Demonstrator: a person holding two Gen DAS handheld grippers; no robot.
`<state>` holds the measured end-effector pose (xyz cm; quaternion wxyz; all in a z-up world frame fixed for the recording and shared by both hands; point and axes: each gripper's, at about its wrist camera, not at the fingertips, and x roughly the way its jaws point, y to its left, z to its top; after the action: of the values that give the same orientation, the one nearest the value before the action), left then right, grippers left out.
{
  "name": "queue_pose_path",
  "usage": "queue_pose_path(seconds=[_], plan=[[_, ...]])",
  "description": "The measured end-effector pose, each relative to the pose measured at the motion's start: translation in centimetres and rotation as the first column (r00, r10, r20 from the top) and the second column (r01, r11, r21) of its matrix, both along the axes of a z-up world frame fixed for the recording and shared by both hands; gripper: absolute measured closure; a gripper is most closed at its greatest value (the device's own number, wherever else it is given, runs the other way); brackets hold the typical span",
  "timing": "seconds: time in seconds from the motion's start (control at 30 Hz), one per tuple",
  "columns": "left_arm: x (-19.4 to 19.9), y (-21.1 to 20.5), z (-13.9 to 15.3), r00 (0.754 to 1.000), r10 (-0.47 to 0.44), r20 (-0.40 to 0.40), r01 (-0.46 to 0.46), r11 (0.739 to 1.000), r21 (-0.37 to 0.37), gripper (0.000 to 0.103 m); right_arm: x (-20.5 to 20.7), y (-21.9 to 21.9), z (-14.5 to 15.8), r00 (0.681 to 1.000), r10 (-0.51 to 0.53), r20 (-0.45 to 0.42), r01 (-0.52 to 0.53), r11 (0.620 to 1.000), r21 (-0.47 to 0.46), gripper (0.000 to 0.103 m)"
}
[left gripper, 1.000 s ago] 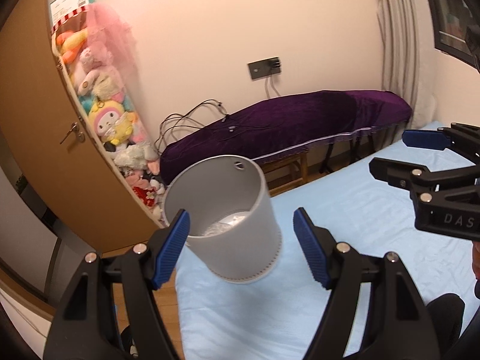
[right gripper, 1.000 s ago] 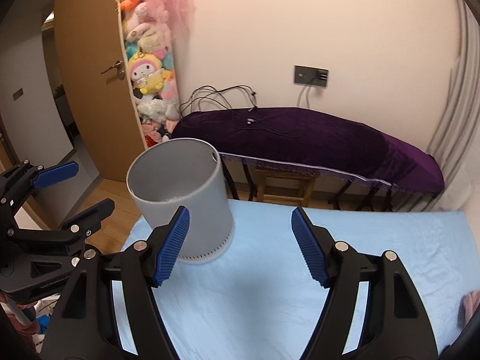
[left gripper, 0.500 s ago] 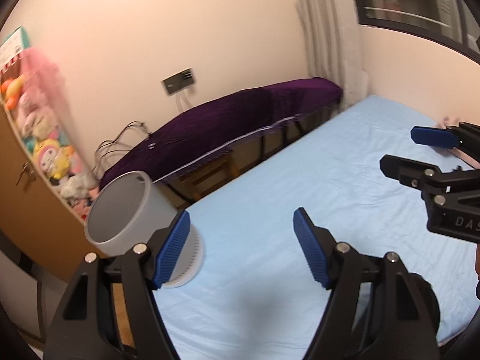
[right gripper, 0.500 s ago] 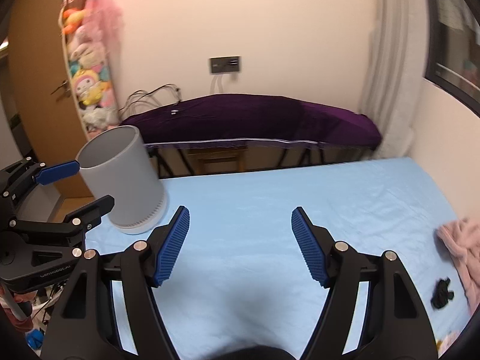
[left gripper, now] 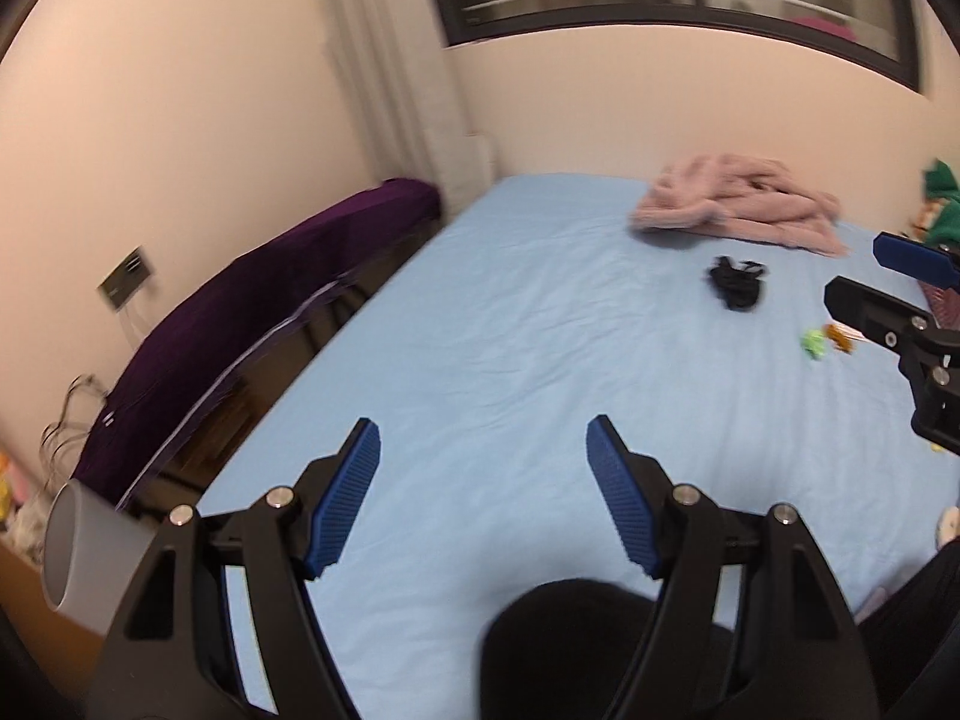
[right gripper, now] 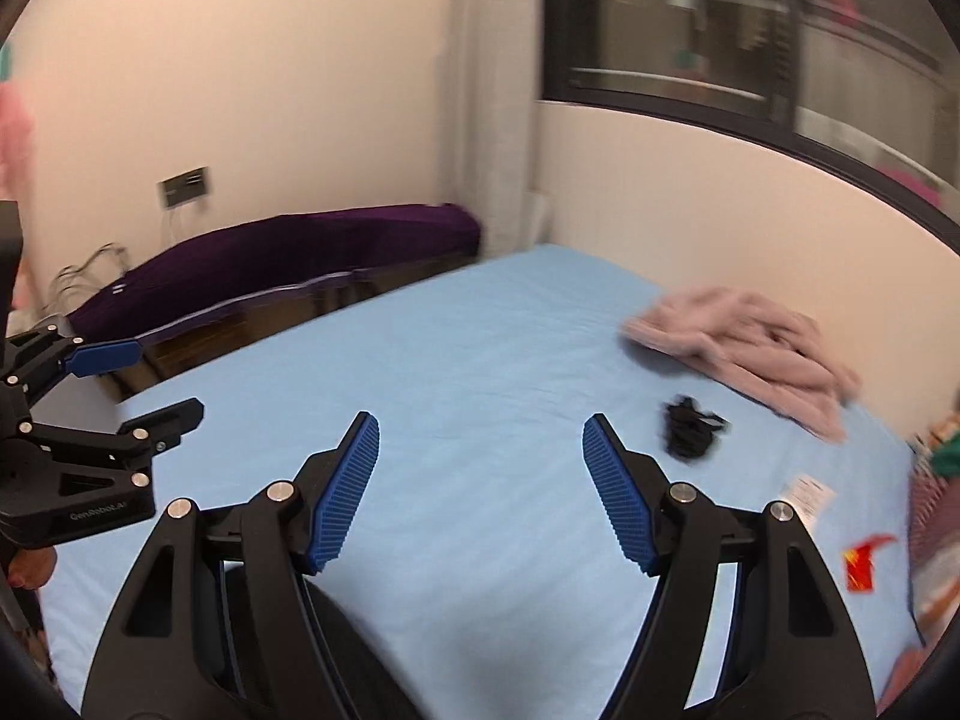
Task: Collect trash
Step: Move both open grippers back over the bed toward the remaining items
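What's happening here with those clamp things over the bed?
A person holds a gripper in each hand over a blue bed, tidying up trash. Both the left gripper and right gripper are open and empty. A grey bin stands at the bed's corner; a red wrapper and small green scrap lie uncollected.

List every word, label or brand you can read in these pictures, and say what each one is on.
"GenRobot.AI" (faint, best reading): on the black body of the left gripper, right wrist view.
White paper tag on the blue bedsheet: print too small to read.
Red wrapper: no legible text.
Wall socket plate: no readable marks.
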<state>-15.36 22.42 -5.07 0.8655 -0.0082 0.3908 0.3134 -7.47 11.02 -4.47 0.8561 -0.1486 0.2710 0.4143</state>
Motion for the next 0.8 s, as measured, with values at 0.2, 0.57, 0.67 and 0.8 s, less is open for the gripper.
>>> queue_pose_path(seconds=[0.2,0.57,0.67,0.8], plan=[[7.6,-7.5,-1.6,0.979,-0.205,0.001,0.205,0.978,-0.045,0.031,5.1,-10.6,-1.8,0.971,-0.236,0.034,0.237,0.971,-0.025,0.034],[17.7,-18.3,-5.7,0.887,-0.461,-0.026,0.455,0.882,-0.120,0.031,12.2,-29.5,-8.2,0.821,-0.571,-0.007,0.566,0.816,-0.112,0.037],[20.4,-21.1,-7.5,0.858,-0.513,-0.034,0.504,0.851,-0.149,0.031,13.0,-32.3,-10.1,0.787,-0.617,-0.012,0.610,0.781,-0.137,0.038],[23.8,-25.1,-9.8,0.815,-0.577,-0.051,0.563,0.810,-0.167,0.031,14.3,-34.8,-12.6,0.752,-0.659,-0.011,0.648,0.742,-0.175,0.039]])
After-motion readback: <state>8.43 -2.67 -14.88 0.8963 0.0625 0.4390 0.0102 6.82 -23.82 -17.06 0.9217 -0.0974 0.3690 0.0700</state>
